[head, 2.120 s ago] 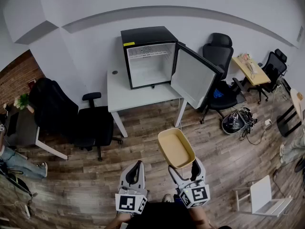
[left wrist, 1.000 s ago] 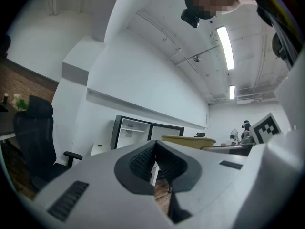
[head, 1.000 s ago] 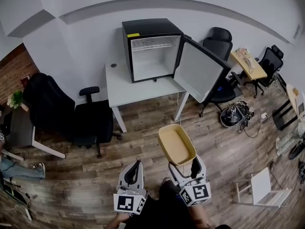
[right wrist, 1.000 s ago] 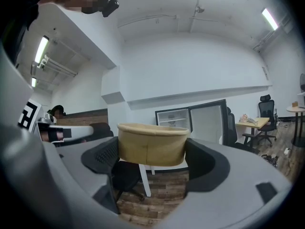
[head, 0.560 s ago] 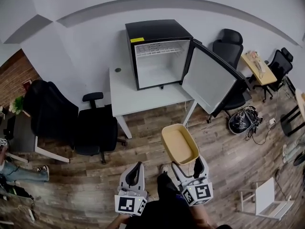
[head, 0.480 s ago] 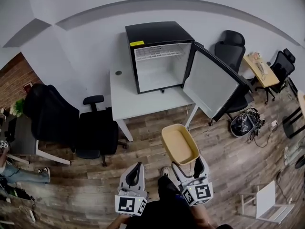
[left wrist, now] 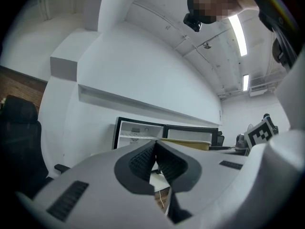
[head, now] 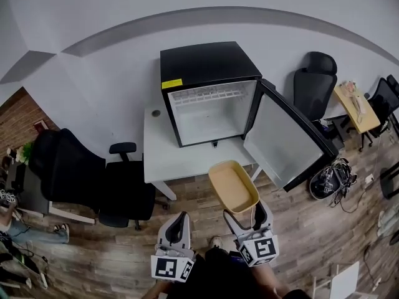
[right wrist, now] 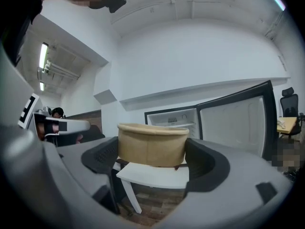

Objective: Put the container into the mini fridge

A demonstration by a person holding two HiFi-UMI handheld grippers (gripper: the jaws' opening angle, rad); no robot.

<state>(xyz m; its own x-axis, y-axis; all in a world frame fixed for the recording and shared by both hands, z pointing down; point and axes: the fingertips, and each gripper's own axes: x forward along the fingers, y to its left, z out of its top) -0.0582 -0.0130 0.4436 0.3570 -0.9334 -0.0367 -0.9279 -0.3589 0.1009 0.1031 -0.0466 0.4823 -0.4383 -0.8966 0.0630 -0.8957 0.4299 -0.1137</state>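
Right gripper (head: 245,219) clamps the container (head: 233,185), long axis pointing ahead toward the open fridge (head: 209,95). Left gripper (head: 179,220) jaws together, empty

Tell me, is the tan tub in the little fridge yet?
Not yet. Done: the mini fridge has its door open, and the right gripper is shut on the container. In hand: the container hangs in the air, short of the white table. Left: set it inside the fridge. The left gripper is shut, empty.
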